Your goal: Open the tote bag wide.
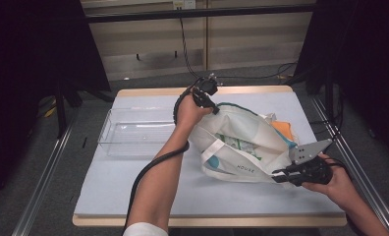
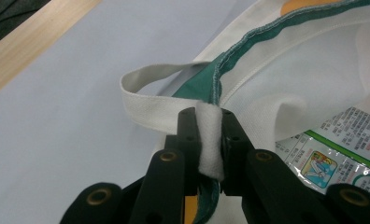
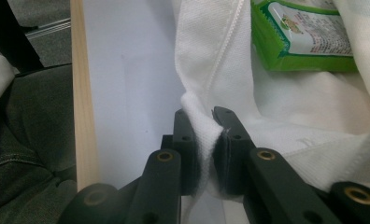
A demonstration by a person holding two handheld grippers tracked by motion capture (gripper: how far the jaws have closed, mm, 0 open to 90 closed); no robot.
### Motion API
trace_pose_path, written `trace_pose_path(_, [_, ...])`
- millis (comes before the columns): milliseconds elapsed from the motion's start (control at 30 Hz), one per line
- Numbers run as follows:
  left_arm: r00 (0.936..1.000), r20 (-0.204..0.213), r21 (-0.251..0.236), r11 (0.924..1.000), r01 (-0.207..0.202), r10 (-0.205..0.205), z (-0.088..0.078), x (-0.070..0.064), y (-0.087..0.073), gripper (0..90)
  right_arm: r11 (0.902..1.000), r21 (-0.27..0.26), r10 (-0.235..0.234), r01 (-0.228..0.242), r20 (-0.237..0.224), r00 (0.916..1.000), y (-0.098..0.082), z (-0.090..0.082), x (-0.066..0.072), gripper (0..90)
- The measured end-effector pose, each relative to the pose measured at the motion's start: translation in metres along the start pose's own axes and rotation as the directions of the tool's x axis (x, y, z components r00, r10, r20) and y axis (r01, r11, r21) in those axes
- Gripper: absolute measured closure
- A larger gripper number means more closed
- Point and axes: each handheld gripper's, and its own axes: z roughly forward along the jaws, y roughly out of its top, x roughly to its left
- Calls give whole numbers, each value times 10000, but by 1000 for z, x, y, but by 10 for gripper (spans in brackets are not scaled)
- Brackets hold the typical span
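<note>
A white tote bag (image 1: 241,147) is held open on the bench (image 1: 133,191), left claw (image 2: 210,140) clenched on its rim at 11 o'clock, right claw (image 3: 206,140) clenched on fabric at 4. The green packets (image 1: 239,144) inside are judged not yet removed; the clear tray (image 1: 133,132) at 9 o'clock is empty.

High view overlooks table (image 1: 133,196); both close tool views share bag (image 1: 241,147).

A pale table (image 1: 133,196) is being flanked by black curtains (image 1: 30,54); grey floor (image 1: 148,81) is being lit beyond its far edge.
</note>
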Motion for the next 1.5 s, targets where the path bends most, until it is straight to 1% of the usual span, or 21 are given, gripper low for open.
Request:
trace_pose_path(100, [10000,38,99,9999,21,-21,3,1,-2,820,10000,37,-6,6,-21,10000,-1,2,0,794])
trace_pose_path(167, [10000,-29,8,10000,49,-49,5,0,-2,820,10000,15,-28,28,-18,10000,-2,2,0,794])
trace_pose_path(200, [10000,50,109,9999,58,-59,5,1,-3,820,10000,43,8,-8,-10,10000,-3,3,0,794])
trace_pose_path(300, [10000,47,109,9999,24,-24,9,2,-6,820,10000,45,-4,4,-39,10000,-4,4,0,794])
trace_pose_path(333, [9999,68,94,9999,125,-126,10,2,-7,820,10000,47,16,-16,-31,10000,-4,5,0,794])
trace_pose_path(433, [9997,63,80,9997,232,-233,12,2,-9,820,10000,64,24,-24,-36,10000,-6,6,0,794])
trace_pose_path(467, [9998,99,113,9998,187,-188,12,2,-9,820,10000,69,63,-63,-54,10000,-7,7,0,794])
trace_pose_path(500, [9996,133,125,9996,239,-241,13,3,-10,820,9999,103,96,-95,-57,9999,-7,7,0,794])
trace_pose_path(600, [9998,107,133,9998,167,-169,15,3,-11,820,9999,106,107,-106,-31,9999,-8,8,0,794])
trace_pose_path(667, [9995,81,143,9995,288,-289,17,3,-13,820,9998,112,146,-146,-54,9999,-9,9,0,794])
trace_pose_path(767, [9995,104,133,9995,295,-296,19,3,-15,820,9998,136,166,-165,-55,9998,-10,10,0,794])
trace_pose_path(800, [9992,131,122,9992,376,-378,20,2,-15,820,9998,127,145,-144,-59,9999,-10,10,0,794])
trace_pose_path(900, [9994,134,99,9994,331,-332,21,3,-16,820,9998,147,151,-150,-54,9999,-11,11,0,794])
trace_pose_path(967, [9991,156,161,9991,380,-382,23,3,-17,820,9998,212,68,-67,-36,10000,-11,12,0,794])
trace_pose_path(1067, [9991,141,147,9991,399,-401,24,3,-18,820,9996,264,111,-109,-54,9999,-11,13,0,793])
trace_pose_path(1133, [9994,158,236,9992,319,-323,24,3,-18,820,9995,301,94,-93,-27,10000,-10,12,0,791])
trace_pose_path(1267, [9993,159,102,9994,335,-336,23,3,-19,817,9996,241,151,-150,-36,9999,-10,12,-1,785])
trace_pose_path(1300, [9994,250,138,9996,231,-235,20,3,-19,814,9995,226,216,-215,-24,9998,-10,10,-1,778])
trace_pose_path(1367, [9994,265,50,9997,227,-228,19,3,-19,807,9995,176,258,-257,-50,9997,-9,10,-1,771])
trace_pose_path(1400, [9992,297,-15,9996,281,-281,17,2,-19,800,9995,157,278,-278,8,9996,-7,8,-1,761])
trace_pose_path(1500, [9987,425,-94,9996,276,-272,12,2,-19,779,9995,170,262,-263,63,9996,-3,4,-1,734])
